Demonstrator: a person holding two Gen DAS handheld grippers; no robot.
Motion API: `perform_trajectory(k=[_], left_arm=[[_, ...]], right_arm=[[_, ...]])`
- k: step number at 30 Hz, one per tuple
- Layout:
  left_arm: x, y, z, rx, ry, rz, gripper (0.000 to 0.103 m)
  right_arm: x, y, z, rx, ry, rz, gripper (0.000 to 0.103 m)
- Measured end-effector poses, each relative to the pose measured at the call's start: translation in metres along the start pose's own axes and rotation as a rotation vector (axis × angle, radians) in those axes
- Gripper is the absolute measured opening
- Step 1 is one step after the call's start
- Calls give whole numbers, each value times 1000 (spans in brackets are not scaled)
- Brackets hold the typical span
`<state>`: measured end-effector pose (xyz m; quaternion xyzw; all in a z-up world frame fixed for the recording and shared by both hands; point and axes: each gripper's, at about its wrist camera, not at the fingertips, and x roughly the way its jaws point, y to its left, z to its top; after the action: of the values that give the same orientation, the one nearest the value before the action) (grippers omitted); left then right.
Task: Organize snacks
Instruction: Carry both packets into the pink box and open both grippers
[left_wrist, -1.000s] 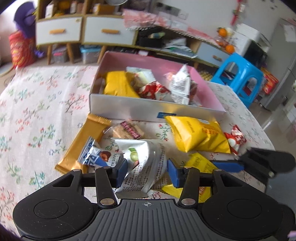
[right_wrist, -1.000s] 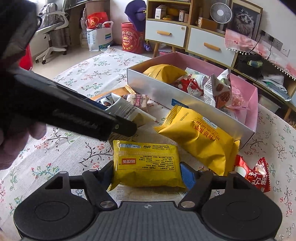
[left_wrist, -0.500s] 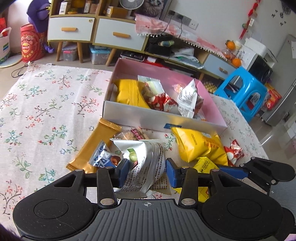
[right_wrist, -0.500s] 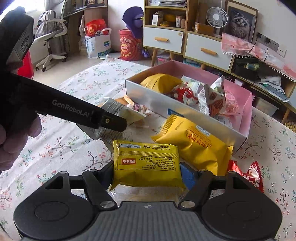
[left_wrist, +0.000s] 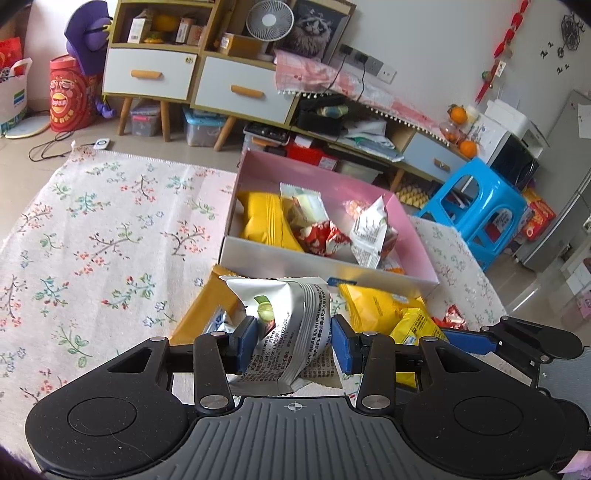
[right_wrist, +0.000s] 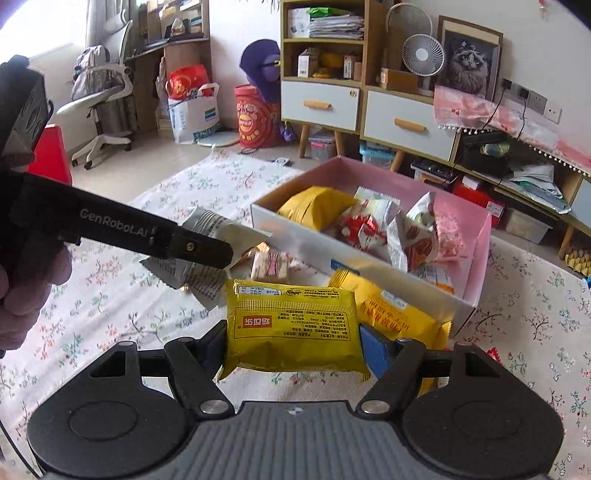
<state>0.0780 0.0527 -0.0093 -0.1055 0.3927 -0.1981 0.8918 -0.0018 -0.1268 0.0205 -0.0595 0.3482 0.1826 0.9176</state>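
Soft, even daylight fills both views, brightest at the blown-out window (right_wrist: 51, 29) in the right wrist view's upper left. Shadows are faint. The silver packet (left_wrist: 295, 314) glints. Fisheye bending curves the edges, corners fall dark, and focus stays sharp.

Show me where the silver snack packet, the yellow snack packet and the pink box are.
silver snack packet (left_wrist: 295, 314), left wrist view, crinkled middle.
yellow snack packet (right_wrist: 291, 328), right wrist view, printed face.
pink box (left_wrist: 332, 192), left wrist view, inner back wall.
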Motion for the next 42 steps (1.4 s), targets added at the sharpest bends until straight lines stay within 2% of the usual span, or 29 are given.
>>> perform_trajectory(k=[10, 18, 27, 29, 33, 37, 42], left_arm=[[-9, -1, 12, -3, -44, -2, 40], [-1, -8, 25, 11, -81, 15, 40], [24, -22, 38, -45, -96, 21, 40], [32, -26, 42, -29, -102, 42, 41], [49, -28, 54, 15, -113, 87, 41], [68, -22, 72, 13, -119, 107, 41], [95, -21, 95, 36, -130, 124, 41]], right_arm=[[-9, -17, 13, 64, -61, -47, 62], [0, -43, 24, 199, -84, -111, 62], [16, -78, 35, 391, -117, -169, 62], [19, -87, 37, 428, -120, -182, 62], [26, -102, 47, 438, -149, -215, 62], [40, -120, 59, 450, -168, -191, 63], [71, -128, 73, 426, -150, -167, 63]])
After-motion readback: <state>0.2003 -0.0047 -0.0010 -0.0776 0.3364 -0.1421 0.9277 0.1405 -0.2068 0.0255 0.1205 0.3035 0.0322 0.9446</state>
